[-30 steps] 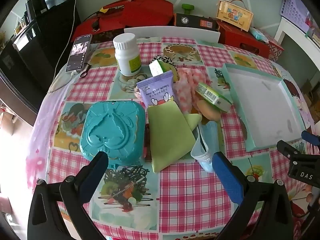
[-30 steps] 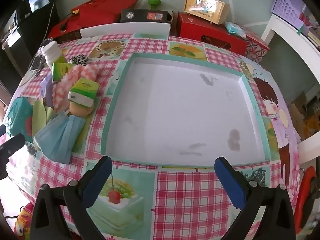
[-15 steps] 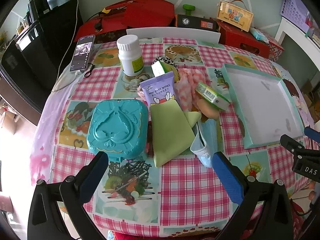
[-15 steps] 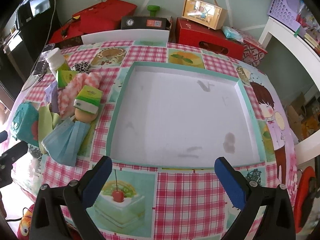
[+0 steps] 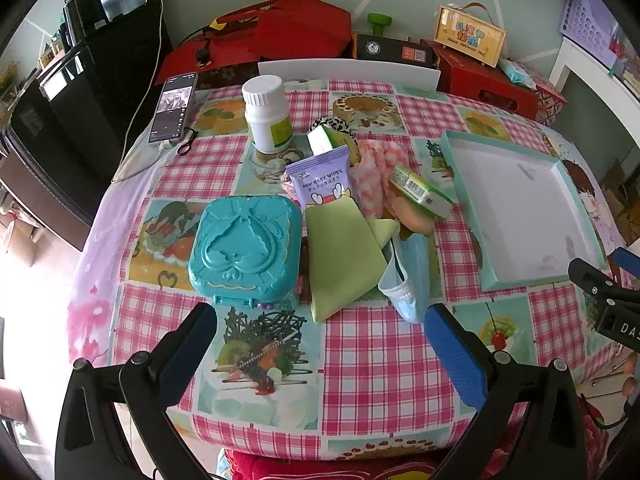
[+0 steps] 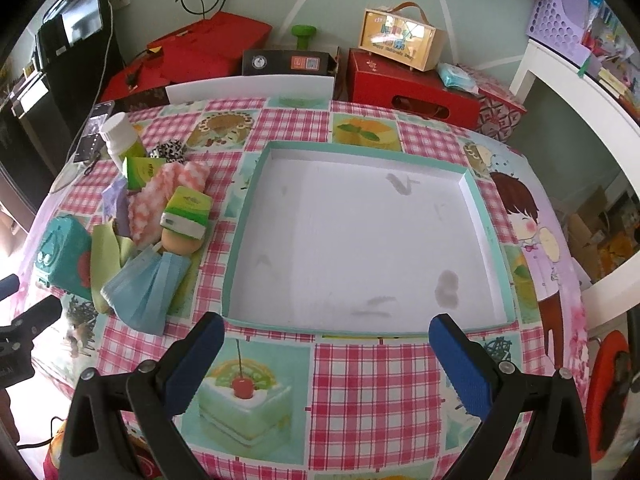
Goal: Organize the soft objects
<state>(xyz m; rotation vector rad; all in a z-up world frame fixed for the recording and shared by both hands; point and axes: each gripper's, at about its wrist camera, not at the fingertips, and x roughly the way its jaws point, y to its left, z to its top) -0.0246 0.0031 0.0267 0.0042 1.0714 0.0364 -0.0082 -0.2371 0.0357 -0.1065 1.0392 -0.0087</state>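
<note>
A pile of soft things lies mid-table: a green cloth (image 5: 340, 256), a blue face mask (image 5: 408, 280) (image 6: 146, 288), a purple wipes pack (image 5: 322, 180), a pink-white towel (image 5: 374, 184) (image 6: 168, 192), a green tissue pack (image 5: 420, 190) (image 6: 188, 210) on a beige sponge (image 6: 180, 242). The white tray with teal rim (image 6: 248, 208) (image 5: 460, 184) holds nothing. My left gripper (image 5: 320, 348) hovers open near the front edge, short of the cloth. My right gripper (image 6: 326, 354) is open before the tray's near rim.
A teal plastic case (image 5: 244, 248) sits left of the pile, a white pill bottle (image 5: 268, 114) and a phone (image 5: 174, 108) further back. Red boxes (image 6: 412, 88) and a white chair back (image 6: 250, 86) stand behind the table. Checked tablecloth (image 6: 360, 392) is bare at the front.
Both grippers have drawn back and upward from the table, so the pile and tray appear smaller and more of the front edge shows. Nothing on the table moved.
</note>
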